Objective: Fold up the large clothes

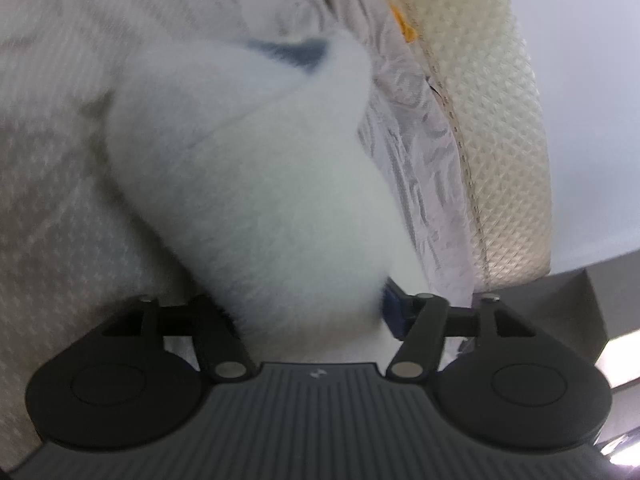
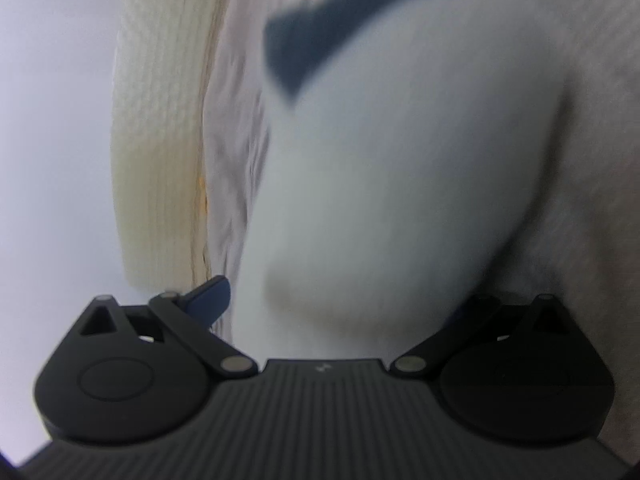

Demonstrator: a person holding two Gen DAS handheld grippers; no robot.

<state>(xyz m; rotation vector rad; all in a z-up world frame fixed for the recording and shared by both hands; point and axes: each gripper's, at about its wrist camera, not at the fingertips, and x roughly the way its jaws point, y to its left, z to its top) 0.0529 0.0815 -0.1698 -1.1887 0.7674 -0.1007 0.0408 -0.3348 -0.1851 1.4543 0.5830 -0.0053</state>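
Note:
A white garment (image 1: 256,184) with a dark blue patch (image 1: 296,52) hangs from my left gripper (image 1: 316,312), bunched between the fingers and blurred by motion. One blue finger pad (image 1: 394,304) shows at its right edge; the other is hidden by cloth. In the right wrist view the same white garment (image 2: 392,184) with a dark blue patch (image 2: 316,40) fills the gap of my right gripper (image 2: 344,304). Its left blue finger pad (image 2: 210,292) stands apart from the cloth edge; the right finger is hidden behind the garment. Both grippers lift the garment above the bed.
A bed with a pale patterned sheet (image 1: 52,160) lies under the garment. The cream quilted mattress side (image 1: 508,128) and a plain wall (image 1: 592,80) are on the right. In the right wrist view the mattress side (image 2: 160,140) and wall (image 2: 52,120) are on the left.

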